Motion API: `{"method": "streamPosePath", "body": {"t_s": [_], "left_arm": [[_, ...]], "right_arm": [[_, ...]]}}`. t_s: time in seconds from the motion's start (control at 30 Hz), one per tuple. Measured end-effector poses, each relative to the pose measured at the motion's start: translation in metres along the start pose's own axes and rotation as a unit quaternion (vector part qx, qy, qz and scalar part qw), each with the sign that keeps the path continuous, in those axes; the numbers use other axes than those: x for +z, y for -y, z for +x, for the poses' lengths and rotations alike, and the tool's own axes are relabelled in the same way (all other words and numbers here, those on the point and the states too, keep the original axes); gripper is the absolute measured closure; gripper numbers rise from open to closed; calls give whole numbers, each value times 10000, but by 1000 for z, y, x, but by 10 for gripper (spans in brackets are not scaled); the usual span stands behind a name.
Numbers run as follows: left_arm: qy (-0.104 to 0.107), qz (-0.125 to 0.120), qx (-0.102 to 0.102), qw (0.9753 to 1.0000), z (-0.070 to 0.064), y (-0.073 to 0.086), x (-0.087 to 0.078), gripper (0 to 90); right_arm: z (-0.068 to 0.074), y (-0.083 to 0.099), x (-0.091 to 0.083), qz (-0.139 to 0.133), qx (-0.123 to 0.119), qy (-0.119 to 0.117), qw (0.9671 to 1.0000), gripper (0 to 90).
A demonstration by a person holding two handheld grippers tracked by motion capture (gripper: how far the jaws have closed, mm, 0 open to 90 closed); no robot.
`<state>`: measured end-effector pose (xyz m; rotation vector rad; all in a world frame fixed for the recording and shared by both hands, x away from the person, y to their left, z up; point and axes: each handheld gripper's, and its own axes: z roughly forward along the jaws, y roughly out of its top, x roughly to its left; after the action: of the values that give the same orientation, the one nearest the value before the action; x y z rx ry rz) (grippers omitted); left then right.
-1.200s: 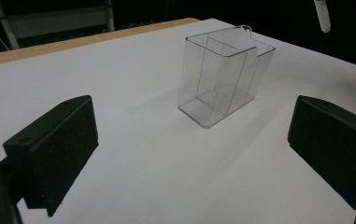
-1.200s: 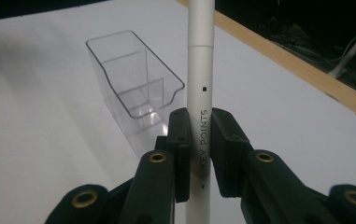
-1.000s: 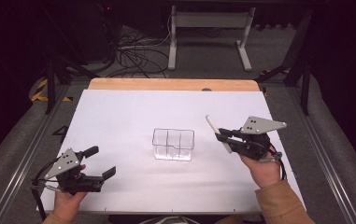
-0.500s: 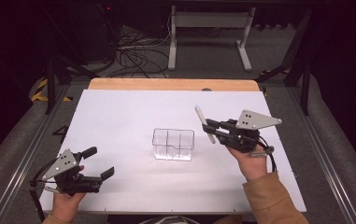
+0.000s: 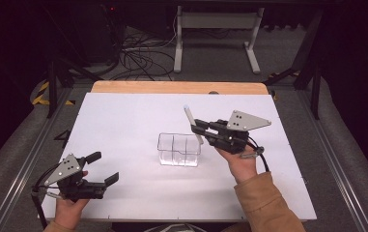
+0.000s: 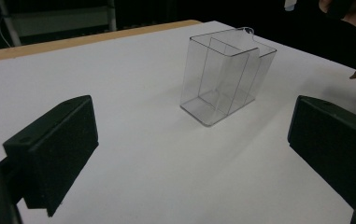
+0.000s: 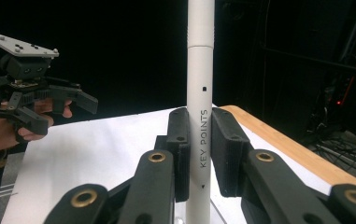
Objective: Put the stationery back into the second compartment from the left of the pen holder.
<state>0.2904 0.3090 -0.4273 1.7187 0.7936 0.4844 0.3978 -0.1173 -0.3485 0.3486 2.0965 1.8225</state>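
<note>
- Moving leftward over the last second, the right gripper (image 5: 197, 127) is now carrying the white pen (image 5: 191, 122) in to hang above the right end of the clear divided organizer (image 5: 179, 149), where earlier it was standing off to the right of it.
- Its jaws are clamping the pen (image 7: 200, 140) by the barrel, as the right gripper view is showing; the printing "KEY POINTS" is reading along the barrel between the pads, and the pen is standing roughly upright, tilted a little in the high view.
- Resting low at the near left corner of the counter (image 5: 123, 116), the left gripper (image 5: 100, 168) is holding nothing, its jaws standing wide apart and pointing toward the organizer (image 6: 224, 77).
- Sitting near the middle of the counter, the organizer is showing its compartments empty.
- Judging by this, the pick-up is done and the carry is nearly done; lowering the pen into a compartment and letting go are remaining.
</note>
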Motion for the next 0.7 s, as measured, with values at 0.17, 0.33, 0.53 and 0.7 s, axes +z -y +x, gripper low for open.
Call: {"method": "streamPosePath", "body": {"t_s": [0.17,0.33,0.53,0.7], "left_arm": [[-3,3,35,10000,0,0,1,27],[10,6,2,10000,0,0,1,27],[9,25,3,10000,0,1,1,27],[16,24,-21,10000,0,1,1,27]], "right_arm": [[0,5,12,-98,114,-95,9998,792],[3,10,23,-193,43,-84,9998,791],[8,16,36,-158,23,-79,9998,790],[11,20,44,-174,30,-66,9998,790]]}}
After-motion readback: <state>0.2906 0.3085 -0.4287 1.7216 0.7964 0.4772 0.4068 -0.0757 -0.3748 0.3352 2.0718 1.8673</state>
